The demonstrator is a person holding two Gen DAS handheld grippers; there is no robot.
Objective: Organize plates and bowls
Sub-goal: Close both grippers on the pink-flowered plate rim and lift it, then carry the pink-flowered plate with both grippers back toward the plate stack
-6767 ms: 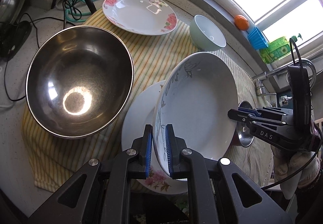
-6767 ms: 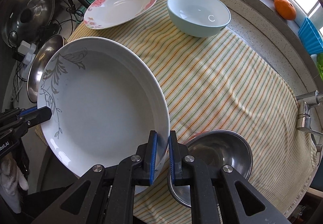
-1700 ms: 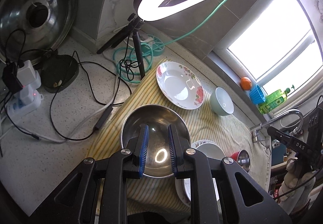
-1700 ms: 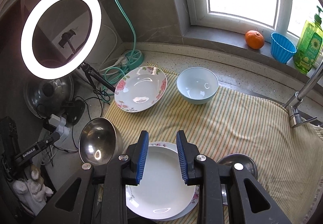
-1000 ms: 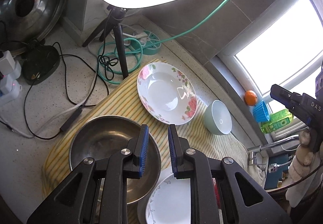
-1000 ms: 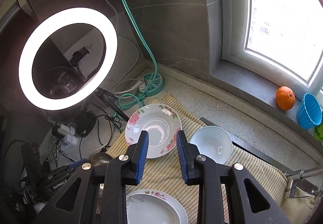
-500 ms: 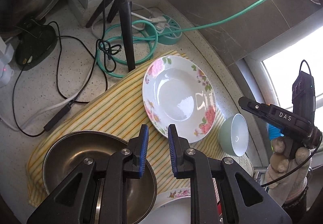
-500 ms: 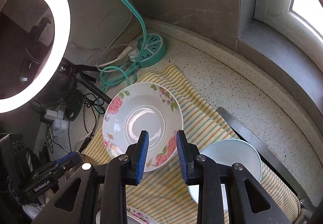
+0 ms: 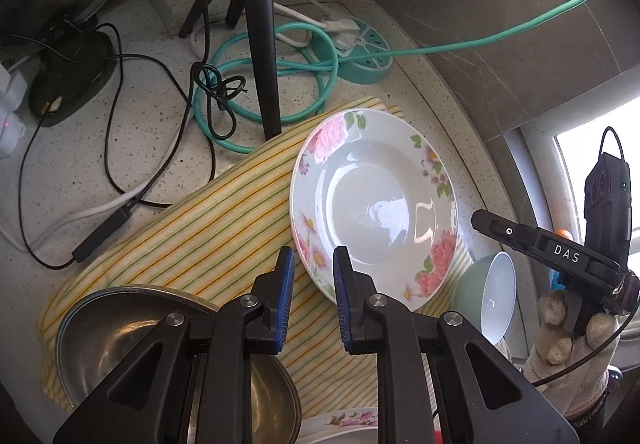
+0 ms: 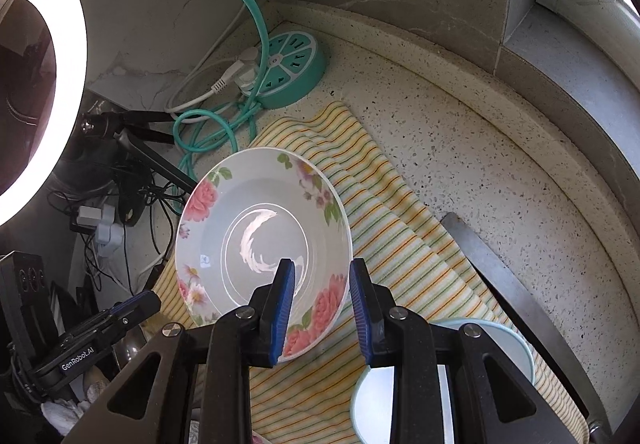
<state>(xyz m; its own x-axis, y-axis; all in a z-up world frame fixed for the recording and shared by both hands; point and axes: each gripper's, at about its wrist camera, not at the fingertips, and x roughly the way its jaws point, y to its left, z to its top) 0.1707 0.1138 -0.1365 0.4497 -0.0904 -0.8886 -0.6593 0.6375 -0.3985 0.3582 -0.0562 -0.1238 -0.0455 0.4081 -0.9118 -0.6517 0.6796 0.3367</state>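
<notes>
The biggest risk is on the left side. The steel bowl [image 9: 168, 340] sits just beside the left gripper [image 9: 314, 298], under its left finger, and the tripod leg [image 9: 264, 56] with loose black cables [image 9: 216, 92] stands close behind the floral plate [image 9: 374, 204]. If the left gripper comes in low or crooked, I think it can knock the steel bowl or push the plate toward the tripod and the green power strip [image 9: 360, 52]. The plate is smooth and shallow, so a bite on only the thin rim can slip, and two grippers that lift unevenly can tip it. On the right, the pale blue bowl [image 10: 440, 384] lies just beside the plate, below the right gripper [image 10: 322, 302]; a careless approach can strike it.

The left fingers are apart and hold nothing. The near-left rim of the floral plate lies just ahead of them, slightly to the right of the gap, not yet between them.

The right fingers are also apart and empty. In the right wrist view the plate's near-right rim shows in the gap between them, but I cannot tell if the rim is really inside or only behind.

The plate rests on the striped cloth [image 10: 400, 244], at the far end of the surface [image 10: 480, 164].
</notes>
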